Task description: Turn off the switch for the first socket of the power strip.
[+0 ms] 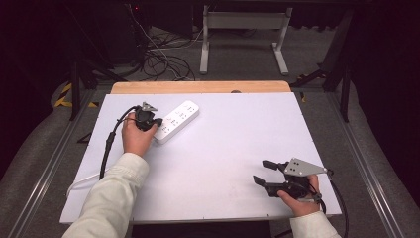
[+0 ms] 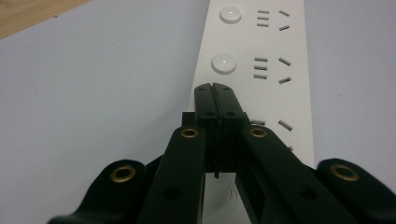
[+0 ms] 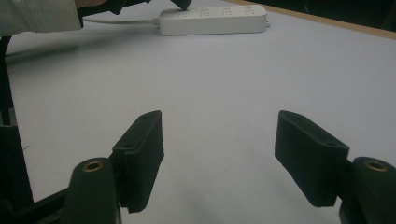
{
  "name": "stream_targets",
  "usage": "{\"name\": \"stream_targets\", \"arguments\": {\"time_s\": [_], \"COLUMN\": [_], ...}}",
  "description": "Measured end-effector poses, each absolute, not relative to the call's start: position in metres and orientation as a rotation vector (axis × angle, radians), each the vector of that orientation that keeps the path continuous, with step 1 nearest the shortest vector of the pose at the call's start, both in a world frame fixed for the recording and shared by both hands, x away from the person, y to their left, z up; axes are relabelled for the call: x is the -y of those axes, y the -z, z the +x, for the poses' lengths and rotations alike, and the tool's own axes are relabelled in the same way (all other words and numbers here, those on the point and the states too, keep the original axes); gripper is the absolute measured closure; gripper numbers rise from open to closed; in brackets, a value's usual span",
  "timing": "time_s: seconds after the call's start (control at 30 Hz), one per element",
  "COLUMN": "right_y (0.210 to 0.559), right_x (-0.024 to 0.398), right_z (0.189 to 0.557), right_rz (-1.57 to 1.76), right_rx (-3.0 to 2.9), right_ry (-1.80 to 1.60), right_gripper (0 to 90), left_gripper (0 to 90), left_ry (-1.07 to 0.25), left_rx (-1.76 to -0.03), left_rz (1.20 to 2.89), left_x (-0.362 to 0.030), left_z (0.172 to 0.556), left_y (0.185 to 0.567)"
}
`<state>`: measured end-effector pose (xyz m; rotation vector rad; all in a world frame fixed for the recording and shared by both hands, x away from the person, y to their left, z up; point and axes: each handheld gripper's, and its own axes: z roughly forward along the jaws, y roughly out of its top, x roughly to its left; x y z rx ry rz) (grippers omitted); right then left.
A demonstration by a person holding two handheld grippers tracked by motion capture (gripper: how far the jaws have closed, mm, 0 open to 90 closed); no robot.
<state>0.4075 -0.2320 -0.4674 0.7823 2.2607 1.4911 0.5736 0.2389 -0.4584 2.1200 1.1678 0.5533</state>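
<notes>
Left gripper (image 2: 215, 88), jaws clenched together with nothing between them, tips poised over the white power strip (image 1: 176, 120) at the row of round buttons (image 2: 224, 63); whether the tips actually touch the strip's surface cannot be told. The strip lies flat and diagonal on the far left part of the white table (image 1: 223, 148), its cord (image 3: 119, 21) trailing toward the person's left sleeve (image 1: 111, 198). Right gripper (image 1: 263, 172), jaws released and spread wide, empty, rests low over bare table near the front right edge, well apart from the strip.
</notes>
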Motion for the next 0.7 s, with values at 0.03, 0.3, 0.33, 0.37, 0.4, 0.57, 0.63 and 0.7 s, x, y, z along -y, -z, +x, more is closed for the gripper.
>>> {"name": "stream_targets", "arguments": {"time_s": [0.03,0.3,0.33,0.37,0.4,0.57,0.63,0.7], "right_y": [0.4674,0.4677,0.4678,0.4678,0.4679,0.4679,0.4680,0.4681], "right_x": [0.2320,0.2317,0.2316,0.2316,0.2315,0.2315,0.2314,0.2313], "right_z": [0.4075,0.4074,0.4075,0.4075,0.4075,0.4075,0.4075,0.4076], "right_rz": [0.782,0.781,0.779,0.779,0.779,0.779,0.779,0.780], "right_rx": [-2.261,-2.265,-2.266,-2.266,-2.267,-2.267,-2.268,-2.269], "right_ry": [-1.491,-1.491,-1.491,-1.491,-1.490,-1.490,-1.489,-1.489], "right_gripper": [33.7,33.7,33.7,33.7,33.7,33.6,33.6,33.6], "left_gripper": [90.0,90.0,90.0,90.0,90.0,90.0,90.0,90.0], "left_ry": [-0.552,-0.574,-0.588,-0.609,-0.610,-0.609,-0.604,-0.590], "left_rx": [-1.170,-1.180,-1.170,-1.167,-1.173,-1.173,-1.172,-1.186], "left_rz": [2.121,2.123,2.137,2.144,2.145,2.141,2.136,2.123], "left_x": [-0.2386,-0.2355,-0.2351,-0.2338,-0.2320,-0.2323,-0.2340,-0.2340], "left_z": [0.5734,0.5715,0.5716,0.5712,0.5703,0.5703,0.5710,0.5705], "left_y": [0.4583,0.4587,0.4583,0.4581,0.4583,0.4586,0.4585,0.4591]}}
